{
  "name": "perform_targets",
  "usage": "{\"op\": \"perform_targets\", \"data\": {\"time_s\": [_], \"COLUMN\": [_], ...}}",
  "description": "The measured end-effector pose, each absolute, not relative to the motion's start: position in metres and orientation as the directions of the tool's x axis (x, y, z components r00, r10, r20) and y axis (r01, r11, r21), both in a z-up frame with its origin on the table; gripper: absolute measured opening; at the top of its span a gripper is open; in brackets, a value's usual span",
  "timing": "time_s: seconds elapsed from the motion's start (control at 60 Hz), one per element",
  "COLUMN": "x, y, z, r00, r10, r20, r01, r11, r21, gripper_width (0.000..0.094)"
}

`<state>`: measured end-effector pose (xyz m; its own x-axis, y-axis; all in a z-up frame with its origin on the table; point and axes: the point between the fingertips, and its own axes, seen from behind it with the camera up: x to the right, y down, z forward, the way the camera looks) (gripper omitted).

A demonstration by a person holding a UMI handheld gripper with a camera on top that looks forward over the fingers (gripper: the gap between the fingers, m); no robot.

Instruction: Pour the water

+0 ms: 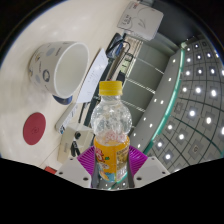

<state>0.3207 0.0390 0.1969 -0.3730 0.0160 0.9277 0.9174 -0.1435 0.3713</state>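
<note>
Purple pads line the inner faces of the two fingers of the gripper (111, 165), and between them stands one clear plastic bottle (111, 130) with a yellow cap (110, 89) and an orange-yellow band low on its body. The pads appear to press the bottle at both sides near that band, so I judge the tongs closed on it at a narrow setting, though the contact itself is partly hidden by the bottle.

The bottle's long axis runs straight away from the fingers toward 12 o'clock, cap end farthest, so it reads as upright in the grip. The one white mug (57, 68), its mouth open and turned partly toward the camera, lies toward 10 o'clock from the bottle, well apart from it across a white table (30, 100). That is the relation the pour turns on: the neck must travel toward 10 o'clock and tip over the mug's rim.

Between them lies a pair of dark glasses (112, 50) near 12 o'clock, and one red round disc (35, 127) sits on the table at 9 o'clock. A glass-edged surface with rows of lights (195, 100) fills the 3 o'clock side.

Count: one bottle, one mug, one gripper.
</note>
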Motion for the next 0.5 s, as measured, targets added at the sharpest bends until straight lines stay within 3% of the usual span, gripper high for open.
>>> {"op": "perform_targets", "data": {"time_s": [0.15,0.3,0.383,0.5], "x": [0.317,0.313,0.316,0.319], "y": [0.042,0.038,0.037,0.027], "z": [0.185,0.184,0.186,0.198], "r00": [-0.436,-0.377,-0.206,0.203], "r10": [0.039,0.047,0.069,0.09], "r20": [0.899,0.925,0.976,0.975], "r01": [0.888,0.917,0.967,0.968], "r11": [-0.139,-0.124,-0.137,-0.17], "r21": [0.437,0.38,0.213,-0.186], "gripper_width": [0.0422,0.0423,0.0424,0.0425]}}
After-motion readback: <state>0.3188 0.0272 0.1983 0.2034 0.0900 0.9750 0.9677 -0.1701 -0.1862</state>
